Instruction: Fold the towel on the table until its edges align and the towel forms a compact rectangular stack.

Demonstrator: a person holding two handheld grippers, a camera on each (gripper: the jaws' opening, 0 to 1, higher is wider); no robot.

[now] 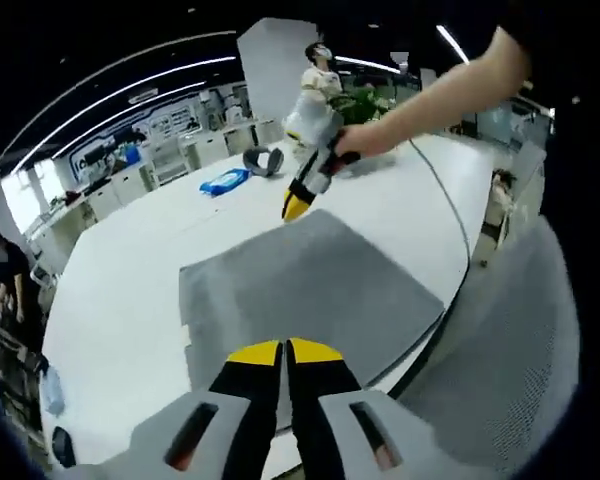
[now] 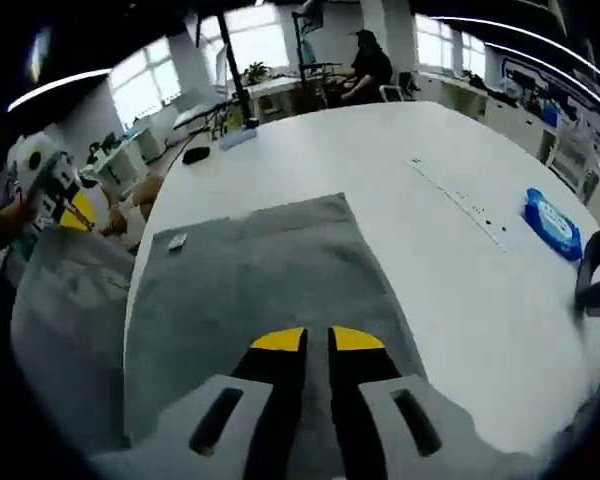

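Lying spread over the white table (image 1: 130, 300), reaching toward the table's near edge and hanging partly over it by the look of the left gripper view — the grey towel (image 1: 310, 285), flat and mostly smooth, not yet folded into any stack.

Looking down along the left gripper (image 1: 285, 350), yellow-tipped jaws standing nearly together with only a thin slit between; hovering at or just over the towel's near edge, though whether pinching cloth cannot be told. Seeing the right gripper (image 1: 298, 203) at the towel's far corner in the left gripper view, held in a person's hand (image 1: 365, 140), tip pointing down at the cloth. In its own view, jaws likewise almost closed, a narrow gap between the tips, nothing clearly between them.

Judging the towel soft, limp and light — likely sagging and draping when lifted, not holding any shape of its own, and gripping the table a little rather than sliding freely. Best taken at two neighbouring corners, pinching close to the hem so that the edge is staying taut between the grippers. Risk in taking one layer too shallowly: slipping out mid-fold and leaving edges skewed.

Resting farther off on the table — a blue packet (image 1: 223, 181).
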